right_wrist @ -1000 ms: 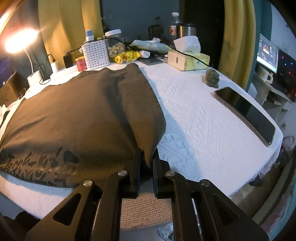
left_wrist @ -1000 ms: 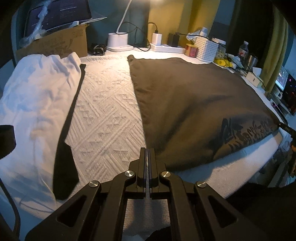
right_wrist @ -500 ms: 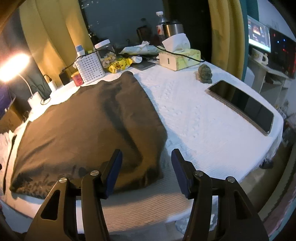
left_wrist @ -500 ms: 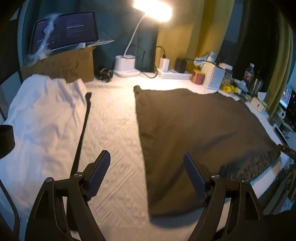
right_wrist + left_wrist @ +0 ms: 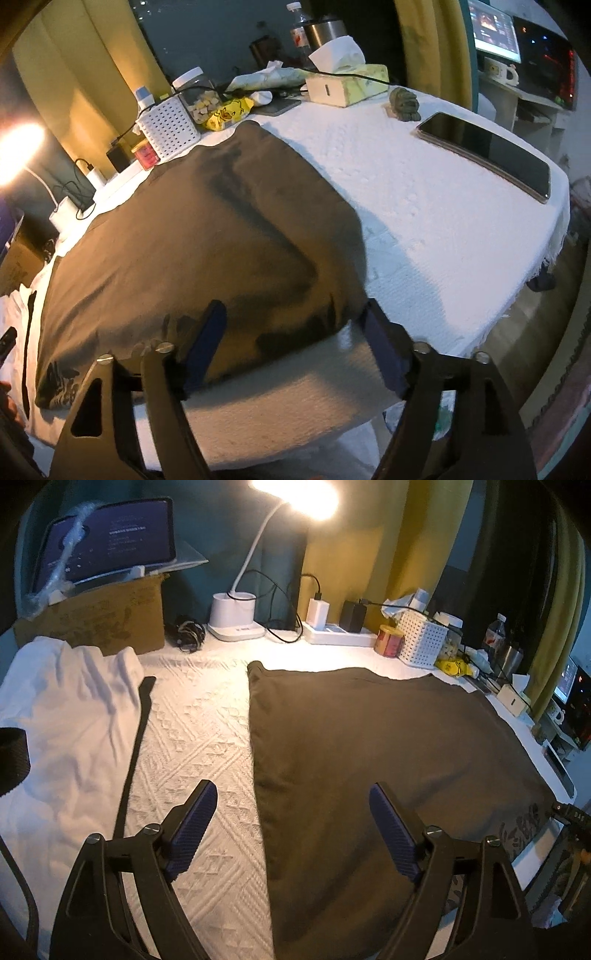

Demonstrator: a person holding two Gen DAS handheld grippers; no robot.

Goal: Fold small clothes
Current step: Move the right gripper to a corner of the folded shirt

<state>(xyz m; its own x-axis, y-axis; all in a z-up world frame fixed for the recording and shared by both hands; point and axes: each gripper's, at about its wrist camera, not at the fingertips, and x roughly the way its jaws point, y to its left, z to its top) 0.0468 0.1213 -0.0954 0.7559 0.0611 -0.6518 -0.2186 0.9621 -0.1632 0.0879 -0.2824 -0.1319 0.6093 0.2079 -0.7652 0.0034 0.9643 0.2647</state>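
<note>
On the white tablecloth (image 5: 424,206) the brown shirt (image 5: 369,746) lies flat, left gripper (image 5: 293,830) and right gripper (image 5: 295,347) both wide open and empty, so I'd guess regrabbing an edge comes next.

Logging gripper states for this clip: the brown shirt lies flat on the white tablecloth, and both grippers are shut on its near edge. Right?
Not quite. Both wrist views show the left gripper and right gripper open, holding nothing. The brown shirt does lie flat on the white tablecloth.
</note>
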